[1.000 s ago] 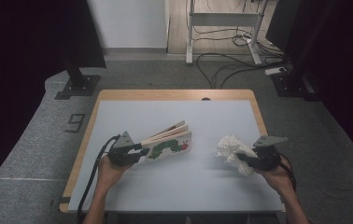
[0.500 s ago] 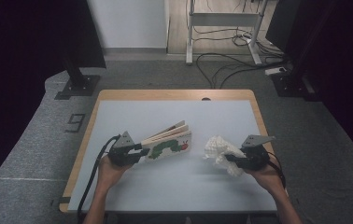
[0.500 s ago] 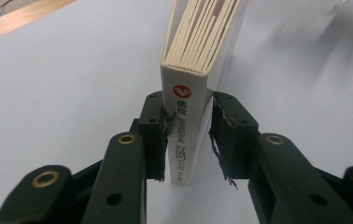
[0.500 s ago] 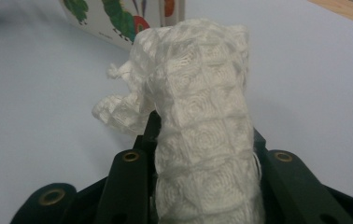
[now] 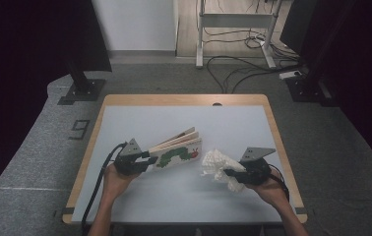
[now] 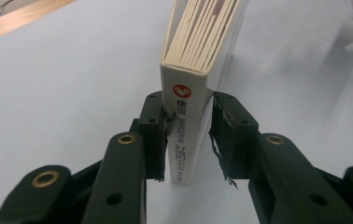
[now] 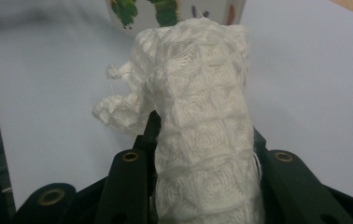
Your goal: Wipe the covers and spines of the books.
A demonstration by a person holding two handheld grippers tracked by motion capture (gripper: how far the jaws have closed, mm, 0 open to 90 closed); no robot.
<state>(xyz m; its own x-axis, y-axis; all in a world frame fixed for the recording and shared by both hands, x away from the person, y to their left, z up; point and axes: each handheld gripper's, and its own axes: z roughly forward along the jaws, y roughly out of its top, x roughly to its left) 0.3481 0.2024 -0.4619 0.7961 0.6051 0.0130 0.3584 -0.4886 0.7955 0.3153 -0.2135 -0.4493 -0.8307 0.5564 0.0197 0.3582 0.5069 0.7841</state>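
We see a pale table [image 5: 139, 123] with a wooden edge, and on it almost nothing except what the two tongs hold. Far behind it are a dark stand [image 5: 83, 73] on the left floor and loose cables [image 5: 233, 64] on the right floor; nothing of this stands in the way.

The largest thing on the table is a board book [image 5: 176, 150] with a caterpillar on its cover. Its long axis runs from near left to far right. The left gripper [image 5: 142, 162] has it by the spine end: in the left gripper view the spine [image 6: 184, 135] stands upright between the two jaws, one jaw pressing it and the other just beside it, so we judge the hold to be loose.

The white knitted cloth [image 5: 218, 167] is smaller and lies just to the right of the book's free end. The right gripper [image 5: 235, 173] grips it, jaws narrow around the bunched fabric [image 7: 202, 140].

The relation that matters is this: the book's cover lies to the left of the cloth, very near, perhaps already touching. The right hand [image 5: 272, 189] is the nearer one for wiping it.
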